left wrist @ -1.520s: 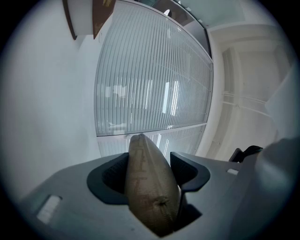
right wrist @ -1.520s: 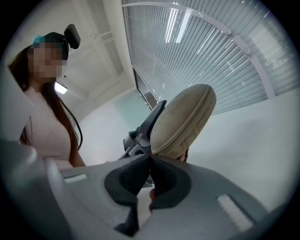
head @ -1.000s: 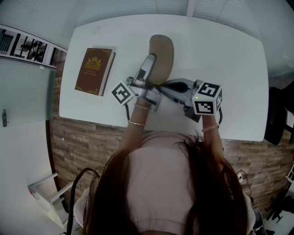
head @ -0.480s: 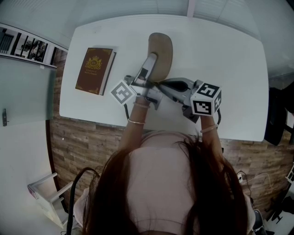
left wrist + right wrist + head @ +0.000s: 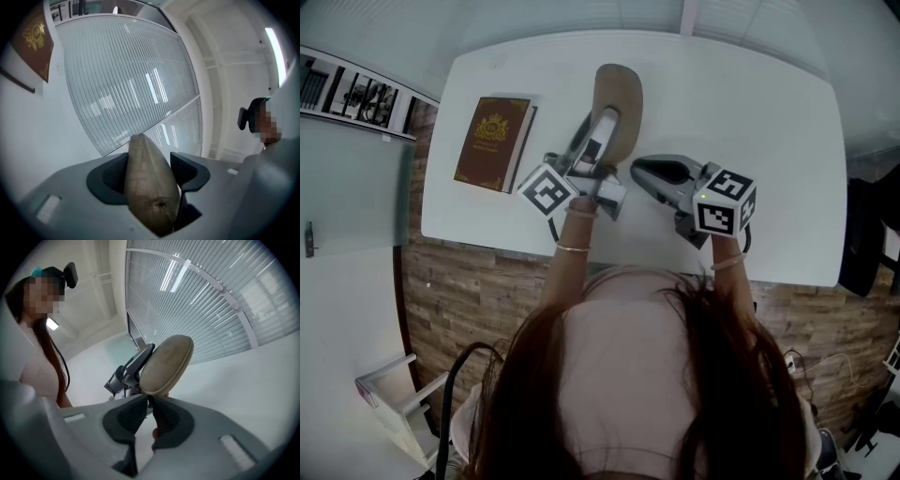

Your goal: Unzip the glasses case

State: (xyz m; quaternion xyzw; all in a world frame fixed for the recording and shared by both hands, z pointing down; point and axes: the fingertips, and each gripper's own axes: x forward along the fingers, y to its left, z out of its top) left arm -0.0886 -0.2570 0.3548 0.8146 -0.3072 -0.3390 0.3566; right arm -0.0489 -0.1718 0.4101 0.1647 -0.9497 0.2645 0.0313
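White table (image 5: 750,112) under slatted blinds (image 5: 126,84). Over its middle is the tan case (image 5: 617,103), turned edge-on, with its long axis running toward the far side. The left gripper (image 5: 600,129) is clamped on the case's near half, one dark pad flat against each broad side, and the seam faces up between them. From the right gripper view the case tilts up, clear of the tabletop. The right gripper (image 5: 639,172) sits just right of the case's near end and apart from it. Its jaws have just been opening and now stand a narrow slit apart, with nothing gripped between them. A brown book (image 5: 492,143) lies flat at the table's left end, well apart from the case.
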